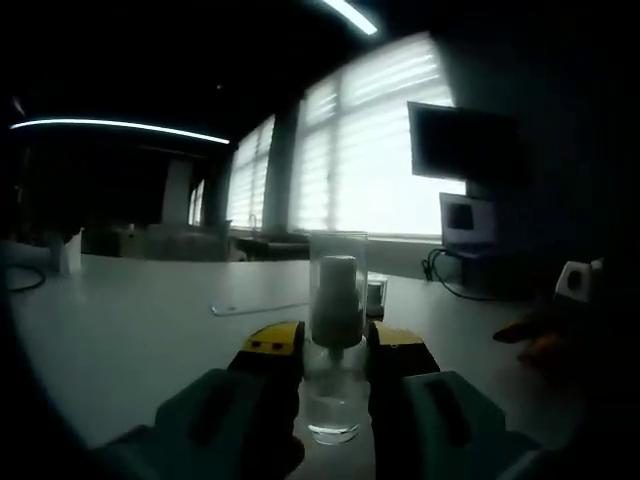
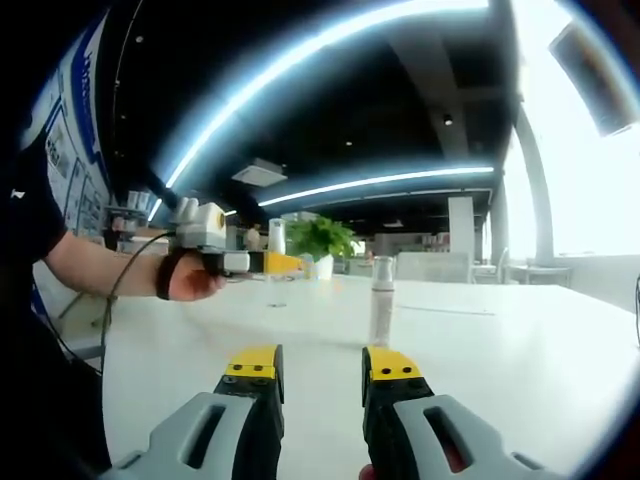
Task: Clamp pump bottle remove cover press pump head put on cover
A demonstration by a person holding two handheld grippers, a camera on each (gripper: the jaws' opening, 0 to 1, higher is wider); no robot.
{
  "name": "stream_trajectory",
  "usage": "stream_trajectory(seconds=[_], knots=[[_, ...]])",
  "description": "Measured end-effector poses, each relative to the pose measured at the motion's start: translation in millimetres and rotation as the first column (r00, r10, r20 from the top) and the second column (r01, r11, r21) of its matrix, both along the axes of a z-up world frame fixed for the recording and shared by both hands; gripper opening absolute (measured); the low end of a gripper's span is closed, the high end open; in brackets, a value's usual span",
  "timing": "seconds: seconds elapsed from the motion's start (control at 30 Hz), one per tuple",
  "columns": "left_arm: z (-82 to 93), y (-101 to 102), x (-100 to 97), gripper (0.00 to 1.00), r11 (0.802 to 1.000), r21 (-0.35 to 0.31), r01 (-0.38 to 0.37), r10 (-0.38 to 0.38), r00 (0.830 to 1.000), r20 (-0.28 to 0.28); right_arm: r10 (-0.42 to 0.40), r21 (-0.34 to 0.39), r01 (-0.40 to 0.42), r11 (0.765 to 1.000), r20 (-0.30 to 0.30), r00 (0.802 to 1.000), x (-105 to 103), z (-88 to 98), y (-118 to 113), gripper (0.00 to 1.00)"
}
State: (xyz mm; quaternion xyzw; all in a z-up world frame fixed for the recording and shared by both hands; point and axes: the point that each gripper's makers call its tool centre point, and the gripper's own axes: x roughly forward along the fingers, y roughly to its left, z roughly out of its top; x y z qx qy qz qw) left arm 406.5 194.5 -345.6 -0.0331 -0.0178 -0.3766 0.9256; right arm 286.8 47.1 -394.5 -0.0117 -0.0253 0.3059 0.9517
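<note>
We see left gripper [image 1: 335, 375] clamped on clear pump bottle [image 1: 336, 335], cover on, upright on white table [image 1: 120, 330]. Right gripper [image 2: 322, 375] hovers, jaws parted, empty; another bottle [image 2: 382, 300] stands ahead.

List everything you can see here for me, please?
pump bottle: one, clear with clear cover on, between the left jaws
second bottle: one, pale, standing on the table ahead of the right gripper
table: one, white
cable: one, thin, lying on the table
plant: one, green, far end
monitor: one, dark, by the windows
left gripper: grey, yellow tips, clamping the bottle
right gripper: grey, yellow tips, open
hand: one, holding the left gripper
</note>
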Motion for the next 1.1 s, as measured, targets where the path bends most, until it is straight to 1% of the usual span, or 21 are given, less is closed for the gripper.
stream_trajectory(seconds=[0.13,0.37,0.5,0.67,0.73,0.8,0.93,1.1], knots=[[2.5,2,-7.4,0.16,1.000,-0.005,0.000,0.000,1.000,-0.003,-0.001,0.000,0.001,1.000,0.001,1.000,0,0.0,0,0.26],[5.0,15,-23.3,0.16,1.000,-0.024,-0.007,0.007,1.000,0.006,0.000,-0.001,0.000,1.000,0.001,1.000,-1,0.4,1,0.26],[1.7,18,-28.5,0.16,1.000,-0.004,-0.005,0.005,1.000,-0.003,0.001,-0.001,-0.001,1.000,-0.002,1.000,0,-0.5,0,0.26],[3.4,21,-35.6,0.16,1.000,-0.008,0.007,-0.007,1.000,0.002,0.000,-0.002,0.000,1.000,0.001,1.000,1,-0.7,-1,0.26],[3.3,18,-41.4,0.16,1.000,-0.003,0.016,-0.016,1.000,0.003,-0.001,-0.002,0.001,1.000,-0.001,1.000,1,-1.1,-1,0.26],[2.7,19,-45.0,0.16,1.000,0.004,0.022,-0.022,1.000,0.005,-0.001,-0.004,0.001,1.000,-0.001,1.000,1,-1.2,-1,0.26],[4.7,18,-57.0,0.16,1.000,-0.004,0.025,-0.025,1.000,0.010,-0.001,-0.007,0.001,1.000,-0.001,1.000,1,-1.6,0,0.26],[5.5,24,-64.2,0.16,1.000,-0.008,0.026,-0.026,1.000,0.014,0.002,-0.008,-0.002,1.000,-0.003,1.000,1,-1.9,1,0.26]])
